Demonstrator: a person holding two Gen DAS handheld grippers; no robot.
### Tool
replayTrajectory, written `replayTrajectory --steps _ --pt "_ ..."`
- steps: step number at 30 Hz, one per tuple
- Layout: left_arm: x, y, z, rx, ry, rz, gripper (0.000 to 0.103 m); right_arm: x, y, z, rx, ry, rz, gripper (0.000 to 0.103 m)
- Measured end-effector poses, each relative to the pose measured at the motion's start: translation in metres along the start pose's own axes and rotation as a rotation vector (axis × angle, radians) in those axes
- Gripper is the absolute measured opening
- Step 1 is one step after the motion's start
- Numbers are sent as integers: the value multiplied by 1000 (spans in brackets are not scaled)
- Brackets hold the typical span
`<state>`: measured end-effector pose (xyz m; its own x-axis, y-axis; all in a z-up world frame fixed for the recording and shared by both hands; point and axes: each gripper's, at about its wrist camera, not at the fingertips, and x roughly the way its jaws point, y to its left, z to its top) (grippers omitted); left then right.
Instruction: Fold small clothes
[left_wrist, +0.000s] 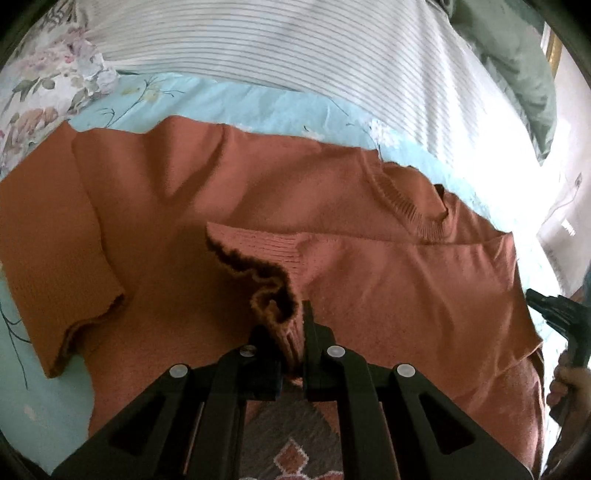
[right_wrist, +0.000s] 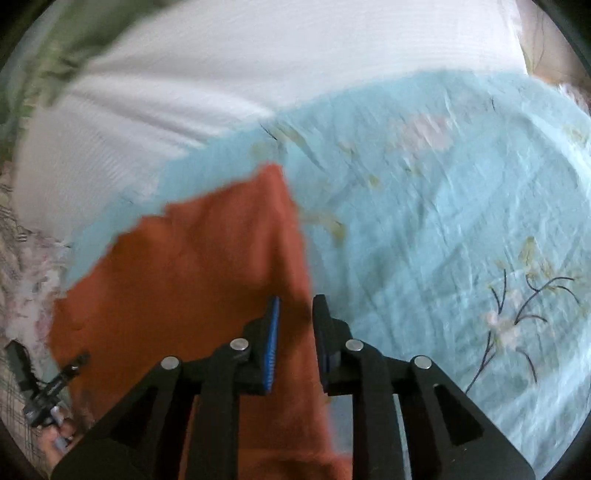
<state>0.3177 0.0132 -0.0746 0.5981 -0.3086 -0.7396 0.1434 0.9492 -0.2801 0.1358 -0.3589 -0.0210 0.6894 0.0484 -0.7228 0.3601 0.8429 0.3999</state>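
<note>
Here, left tongs (left_wrist: 291, 325) pinch the sweater (left_wrist: 258, 192) cuff.

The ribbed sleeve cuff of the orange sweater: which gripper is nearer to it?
Left. The left gripper is shut on the sleeve cuff; the right gripper hangs open over the sweater's far edge.

The left gripper (left_wrist: 291, 332) pinches the ribbed cuff (left_wrist: 280, 295) of a rust-orange sweater (left_wrist: 332, 206), which lies spread over a light-blue floral sheet (left_wrist: 258, 99). A white striped cover (left_wrist: 295, 40) lies at twelve o'clock. The other gripper (left_wrist: 561, 314) shows at four o'clock.
</note>
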Motion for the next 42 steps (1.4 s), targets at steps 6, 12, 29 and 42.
replayTrajectory --steps 6,12,29,42 --pt "-16 3 -8 0 -17 39 15 21 7 -29 -51 103 30 29" --pt "-86 46 -23 -21 -138 162 43 -24 12 -42 -11 33 65 65" --pt "-63 70 -13 85 -67 222 72 -25 94 -125 -64 199 299 65" --pt "-99 77 -1 23 -138 85 4 -28 100 -132 -62 192 318 65"
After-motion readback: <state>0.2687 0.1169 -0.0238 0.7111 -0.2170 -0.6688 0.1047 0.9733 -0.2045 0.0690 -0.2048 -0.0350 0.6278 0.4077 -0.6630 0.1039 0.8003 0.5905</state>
